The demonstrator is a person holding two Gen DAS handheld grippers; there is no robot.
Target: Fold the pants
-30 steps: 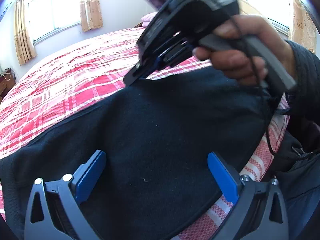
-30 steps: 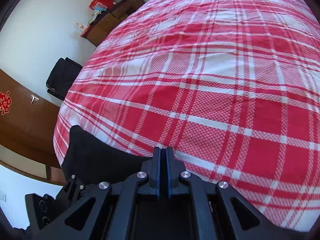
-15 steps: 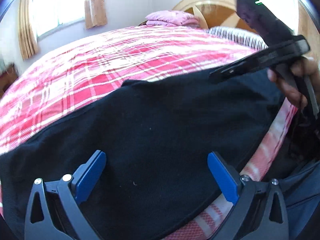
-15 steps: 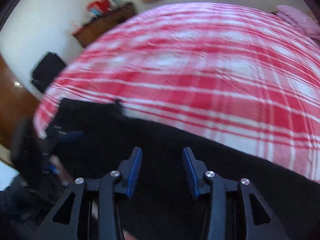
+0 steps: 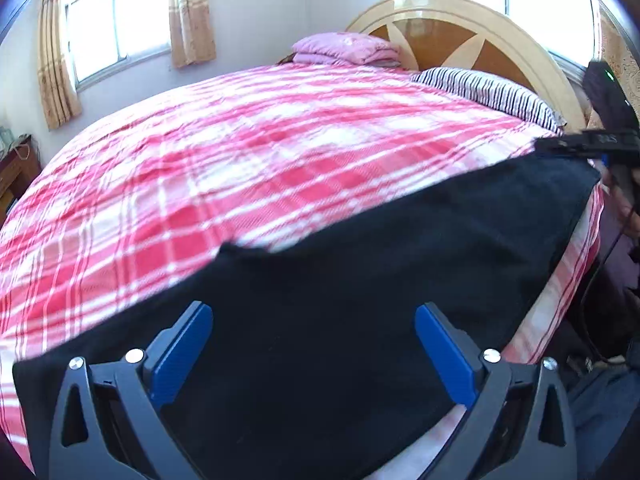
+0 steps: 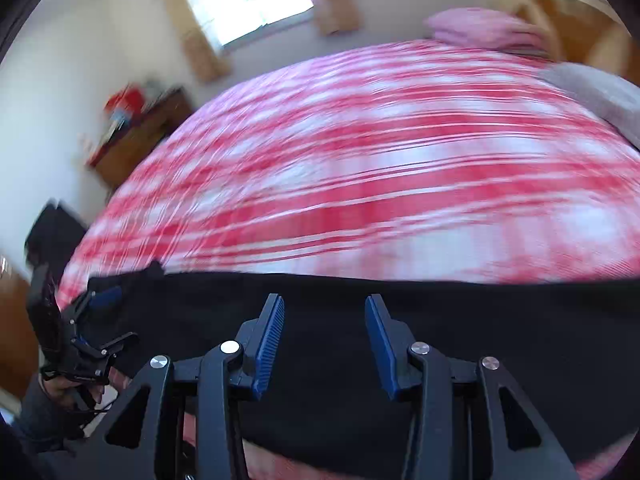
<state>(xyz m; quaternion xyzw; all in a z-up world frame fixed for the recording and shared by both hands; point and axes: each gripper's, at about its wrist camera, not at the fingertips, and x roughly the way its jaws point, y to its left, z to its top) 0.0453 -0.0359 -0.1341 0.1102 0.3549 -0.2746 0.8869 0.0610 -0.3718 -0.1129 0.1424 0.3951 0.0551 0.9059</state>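
Both grippers hover over the black pants [image 5: 360, 280], which lie spread flat along the near edge of the bed [image 5: 260, 168], one long dark band. Left gripper [image 5: 312, 344]: jaws wide apart, nothing between them, fabric directly below. Right gripper [image 6: 324, 340]: jaws apart too, narrower gap, empty, over the other stretch of the pants; that view is motion-blurred.

Step in hand looks like lining up for the next fold. To do it well, I'd judge: drop each gripper to a pants edge or corner, pinch both layers, lift evenly together so the cloth doesn't sag or twist, and lay the edges flush. The near edge hangs close to the mattress side, so watch for slipping off.

Surface: red-and-white plaid bedspread [image 6: 380, 168], soft, slightly wrinkled. Farther back sit a striped pillow [image 5: 488, 92], folded pink bedding [image 5: 344, 50] and a wooden headboard [image 5: 452, 28]. Room: curtained windows [image 5: 116, 24], a wooden dresser [image 6: 136, 136] with clutter by the wall.
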